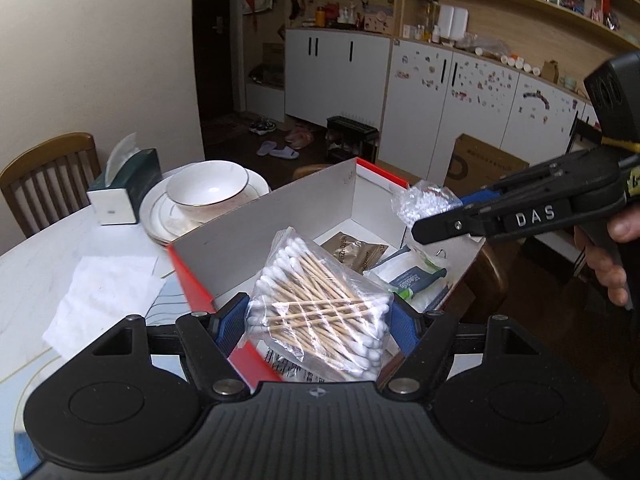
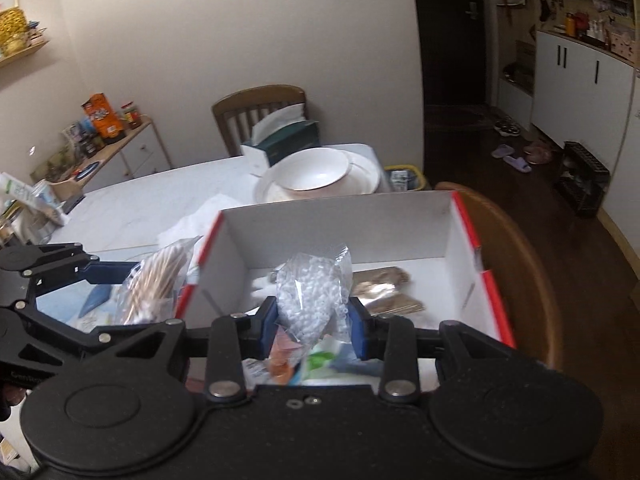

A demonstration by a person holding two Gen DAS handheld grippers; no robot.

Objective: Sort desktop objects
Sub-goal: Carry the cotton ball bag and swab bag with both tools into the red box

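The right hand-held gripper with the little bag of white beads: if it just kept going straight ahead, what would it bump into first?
Probably the white floor of the red-edged box, near the brown packet. The right hand-held gripper, shut on the bead bag, points down into it. Depth is unclear.

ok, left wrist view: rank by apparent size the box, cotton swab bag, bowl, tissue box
1. box
2. cotton swab bag, though it sits nearest the camera, so it looks inflated
3. bowl and tissue box: too alike to rank
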